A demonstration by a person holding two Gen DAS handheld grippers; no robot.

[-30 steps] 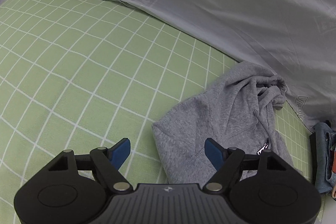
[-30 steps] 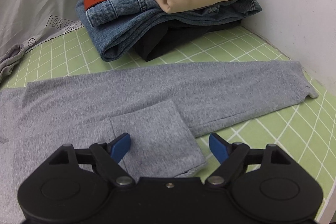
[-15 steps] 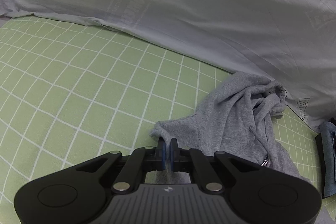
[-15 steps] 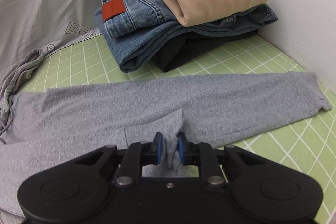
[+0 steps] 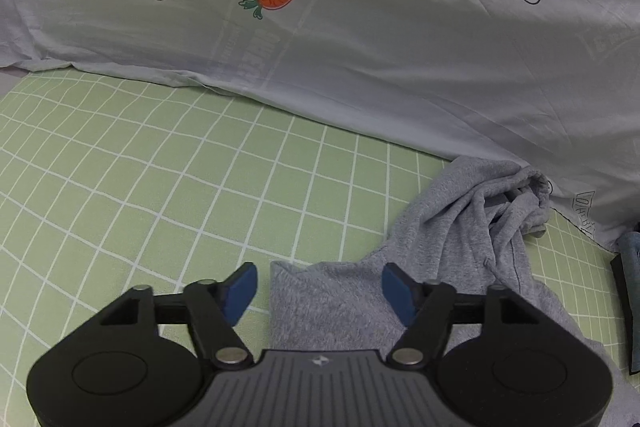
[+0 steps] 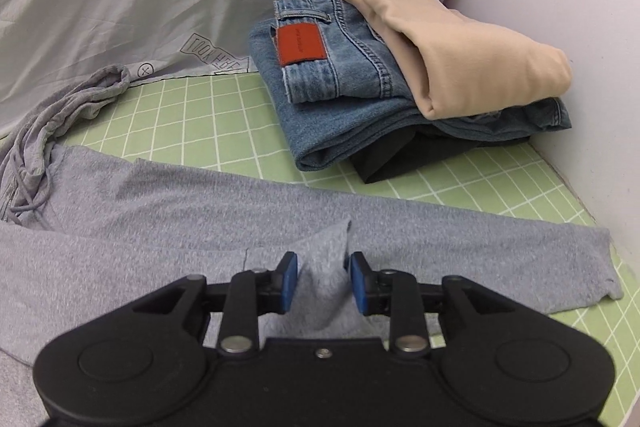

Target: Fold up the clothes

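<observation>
The grey hoodie (image 6: pixel 168 211) lies spread on the green checked bed sheet (image 5: pixel 168 167), its long sleeve reaching toward the stack of folded clothes (image 6: pixel 400 83), its hood bunched against the pale quilt (image 5: pixel 360 47). The right gripper (image 6: pixel 323 281) pinches a raised fold of the hoodie's fabric, probably to carry that part over the body. The left gripper (image 5: pixel 320 287) hangs with its jaws spread wide, one on either side of the hoodie's near corner, gripping nothing, likely placed to take hold of that edge.
</observation>
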